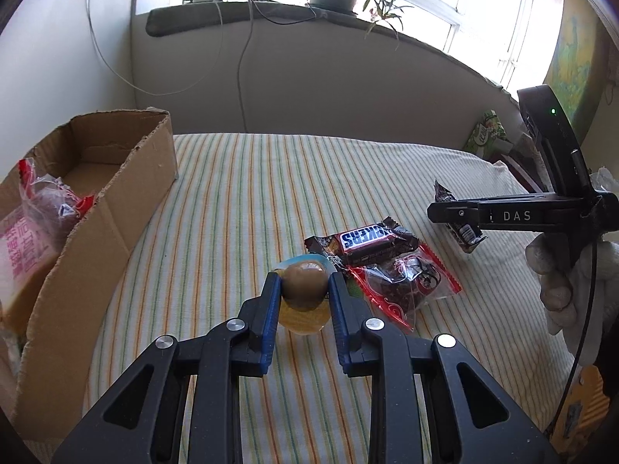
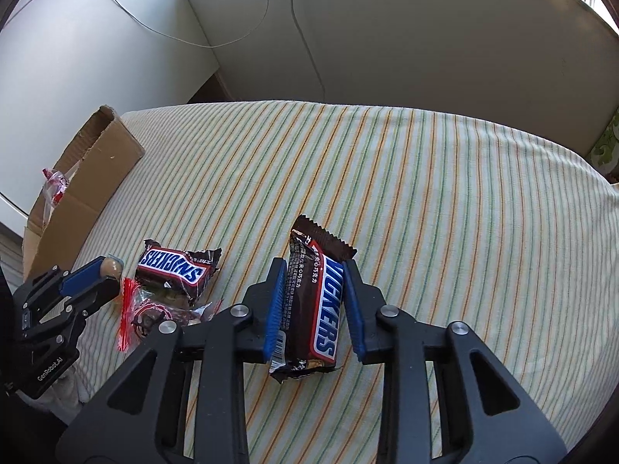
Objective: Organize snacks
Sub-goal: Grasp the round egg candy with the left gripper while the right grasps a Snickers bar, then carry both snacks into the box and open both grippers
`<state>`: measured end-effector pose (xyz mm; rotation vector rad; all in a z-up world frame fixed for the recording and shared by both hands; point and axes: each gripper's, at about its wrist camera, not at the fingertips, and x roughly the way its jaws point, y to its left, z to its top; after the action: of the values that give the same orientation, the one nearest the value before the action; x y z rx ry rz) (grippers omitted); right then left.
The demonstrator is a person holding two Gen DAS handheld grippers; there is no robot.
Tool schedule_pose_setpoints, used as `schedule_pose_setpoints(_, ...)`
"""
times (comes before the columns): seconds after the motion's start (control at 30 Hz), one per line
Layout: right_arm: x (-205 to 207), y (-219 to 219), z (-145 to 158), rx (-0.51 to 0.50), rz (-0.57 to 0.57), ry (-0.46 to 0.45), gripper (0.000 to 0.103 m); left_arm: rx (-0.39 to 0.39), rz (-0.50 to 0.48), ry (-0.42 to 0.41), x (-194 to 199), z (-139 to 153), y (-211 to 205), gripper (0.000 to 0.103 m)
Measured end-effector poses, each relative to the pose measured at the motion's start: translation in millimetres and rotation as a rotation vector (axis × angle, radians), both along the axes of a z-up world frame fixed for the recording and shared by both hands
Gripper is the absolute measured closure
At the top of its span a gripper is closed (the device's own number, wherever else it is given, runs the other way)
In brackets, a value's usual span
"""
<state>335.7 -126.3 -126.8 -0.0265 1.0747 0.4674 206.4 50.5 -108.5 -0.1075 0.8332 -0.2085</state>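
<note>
The left gripper pinches a round brown snack cup over the striped bed. The right gripper has its jaws against a Snickers bar — whether the pads truly bite is unclear. The slick wrapper could slip free before reaching the cardboard box — or the round cup could roll out.
</note>
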Motion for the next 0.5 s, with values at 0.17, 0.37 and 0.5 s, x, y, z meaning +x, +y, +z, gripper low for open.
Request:
schedule_pose_setpoints(0.17, -9, -3, 14, 0.013, 0.003, -0.031, 0.073, -0.007, 0.013, -0.026, -10, 9, 6, 0.080)
schedule_pose_setpoints(0.37, -24, 5, 37, 0.027, 0.032, -0.078, 0.073, -0.011, 0.044, -0.072, -29, 28, 17, 0.080)
schedule_pose_setpoints(0.5, -32, 23, 56, 0.031, 0.071, -0.121, 0.073, -0.007, 0.072, -0.098, -40, 39, 34, 0.080)
